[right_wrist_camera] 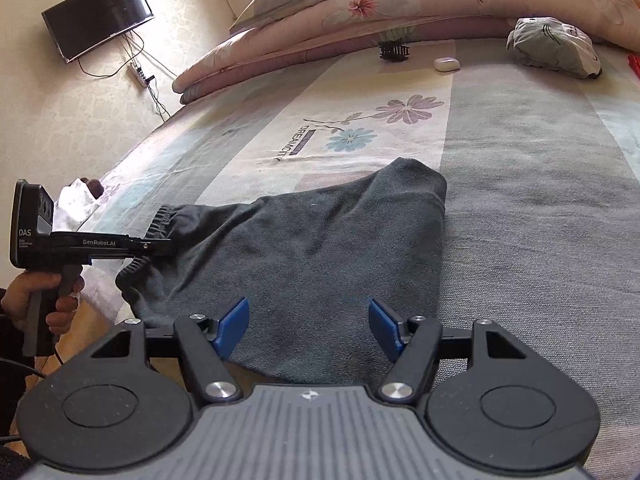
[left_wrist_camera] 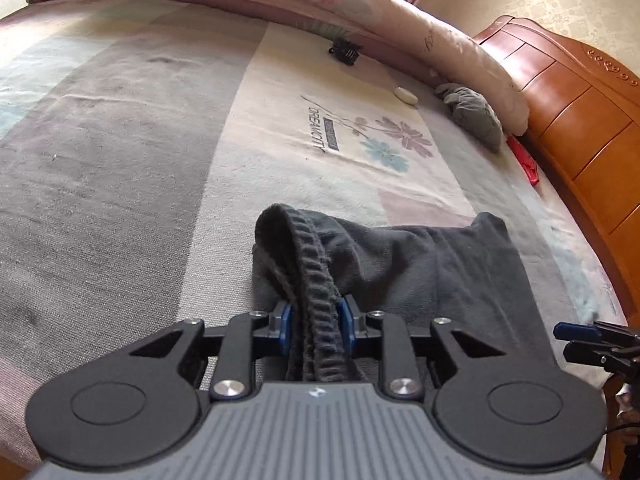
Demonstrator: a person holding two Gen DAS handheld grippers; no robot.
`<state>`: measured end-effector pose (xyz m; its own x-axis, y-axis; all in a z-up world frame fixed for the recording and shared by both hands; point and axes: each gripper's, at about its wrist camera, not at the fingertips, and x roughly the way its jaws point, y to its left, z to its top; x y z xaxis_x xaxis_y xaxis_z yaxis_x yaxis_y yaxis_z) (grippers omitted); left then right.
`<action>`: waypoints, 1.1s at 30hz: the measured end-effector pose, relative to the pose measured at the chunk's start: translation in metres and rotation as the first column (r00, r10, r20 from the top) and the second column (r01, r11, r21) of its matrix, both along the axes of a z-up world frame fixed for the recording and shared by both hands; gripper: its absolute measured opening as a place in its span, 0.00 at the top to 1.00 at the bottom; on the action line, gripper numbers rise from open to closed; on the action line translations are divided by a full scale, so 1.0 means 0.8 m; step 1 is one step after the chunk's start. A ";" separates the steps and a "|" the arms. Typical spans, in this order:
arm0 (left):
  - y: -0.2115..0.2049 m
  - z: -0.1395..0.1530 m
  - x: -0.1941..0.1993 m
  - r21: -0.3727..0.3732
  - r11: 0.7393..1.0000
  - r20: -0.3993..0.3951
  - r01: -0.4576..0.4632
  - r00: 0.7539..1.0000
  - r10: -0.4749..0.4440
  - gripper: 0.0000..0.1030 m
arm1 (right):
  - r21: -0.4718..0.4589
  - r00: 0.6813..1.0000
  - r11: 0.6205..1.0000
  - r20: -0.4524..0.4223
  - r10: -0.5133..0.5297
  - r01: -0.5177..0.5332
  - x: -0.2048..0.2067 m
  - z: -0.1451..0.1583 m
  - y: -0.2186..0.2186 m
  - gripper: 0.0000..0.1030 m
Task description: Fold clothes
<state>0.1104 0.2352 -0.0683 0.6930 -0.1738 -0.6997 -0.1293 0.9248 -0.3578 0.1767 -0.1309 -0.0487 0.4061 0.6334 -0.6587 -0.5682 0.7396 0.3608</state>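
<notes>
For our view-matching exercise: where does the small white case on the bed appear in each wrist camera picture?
Left wrist view: the white case lies upper right of centre, beside the folded quilt.
Right wrist view: the white case lies near the top, right of centre.
Shared landmark: the black hair clip, just left of it in both.

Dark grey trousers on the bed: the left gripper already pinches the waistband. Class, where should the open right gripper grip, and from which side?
Probably the near hem of the dark grey trousers, which lies flat on the bed just ahead of the right gripper. Come in low from the bed's near edge. The left gripper holds the elastic waistband bunched, raised.
</notes>
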 end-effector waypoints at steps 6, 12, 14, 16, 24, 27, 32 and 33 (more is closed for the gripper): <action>-0.012 0.046 -0.003 0.111 0.994 0.098 -0.005 0.995 -0.006 0.57 | -0.039 1.000 0.999 -0.003 0.019 -0.019 0.001 -0.016 0.005 0.31; -0.045 0.055 0.008 0.143 0.983 0.133 0.112 0.982 -0.132 0.43 | -0.067 1.000 0.997 -0.004 0.027 -0.027 0.001 -0.024 0.007 0.31; -0.053 0.038 0.020 0.133 0.981 0.107 0.142 0.982 -0.156 0.42 | -0.085 1.000 0.996 0.004 0.024 -0.024 -0.001 -0.023 0.007 0.31; -0.048 0.011 0.035 0.100 0.986 0.042 0.130 0.990 -0.134 0.42 | -0.107 1.000 0.994 0.014 0.020 -0.018 -0.003 -0.022 0.007 0.31; -0.046 0.027 0.030 0.097 0.985 0.094 0.141 0.984 -0.150 0.35 | -0.135 0.997 0.991 0.068 0.025 -0.015 0.002 -0.002 0.016 0.31; -0.047 0.018 0.042 0.082 0.983 0.074 0.163 0.983 -0.169 0.34 | -0.161 0.991 0.986 0.115 0.070 -0.051 0.012 0.004 0.046 0.31; -0.017 -0.010 0.044 0.020 0.995 0.042 0.099 0.994 -0.099 0.43 | -0.235 0.993 0.971 0.094 0.067 -0.043 0.043 -0.030 0.074 0.30; -0.013 -0.008 0.040 0.009 0.996 0.046 0.092 0.995 -0.093 0.43 | -0.210 0.994 0.977 0.096 0.060 -0.039 0.044 -0.034 0.068 0.28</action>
